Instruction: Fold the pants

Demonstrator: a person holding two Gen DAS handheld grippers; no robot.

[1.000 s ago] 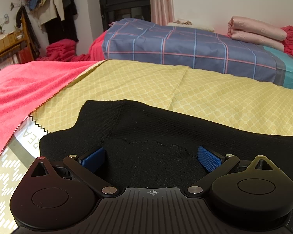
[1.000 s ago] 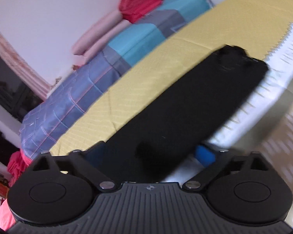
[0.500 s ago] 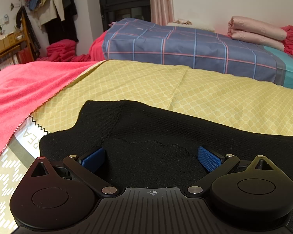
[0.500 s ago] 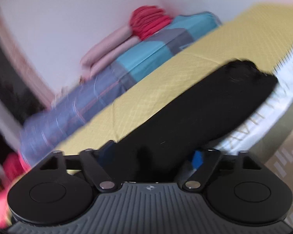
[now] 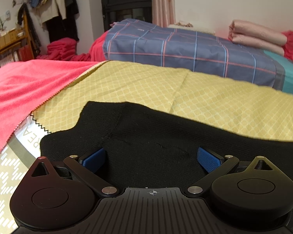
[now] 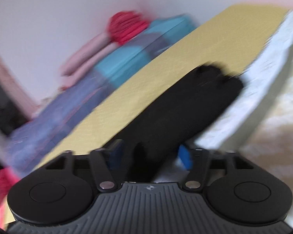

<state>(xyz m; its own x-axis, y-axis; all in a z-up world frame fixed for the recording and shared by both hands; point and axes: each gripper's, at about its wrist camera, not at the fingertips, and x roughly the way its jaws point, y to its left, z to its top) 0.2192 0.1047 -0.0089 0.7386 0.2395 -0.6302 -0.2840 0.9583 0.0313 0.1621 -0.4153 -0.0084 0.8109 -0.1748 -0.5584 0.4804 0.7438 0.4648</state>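
Black knit pants [image 5: 156,134] lie flat on a yellow patterned sheet [image 5: 166,89] near the bed's front edge. My left gripper [image 5: 151,159] is open, its blue pads wide apart over the waist end of the pants. In the blurred right wrist view the pants [image 6: 185,105] stretch away as a long black strip. My right gripper [image 6: 150,155] has its blue pads on either side of the near end of the strip, narrower than before; whether they pinch the cloth is unclear.
A pink-red blanket [image 5: 19,85] covers the bed to the left. A folded plaid quilt [image 5: 185,48], pink bedding [image 5: 255,37] and red bedding [image 6: 127,27] lie at the back. The mattress edge [image 6: 263,74] runs beside the pants. Clothes [image 5: 54,9] hang on the far left wall.
The left gripper has not moved. The right gripper has swung and tilted fast, blurring its view, and its pads have come closer together around the near end of the pants.
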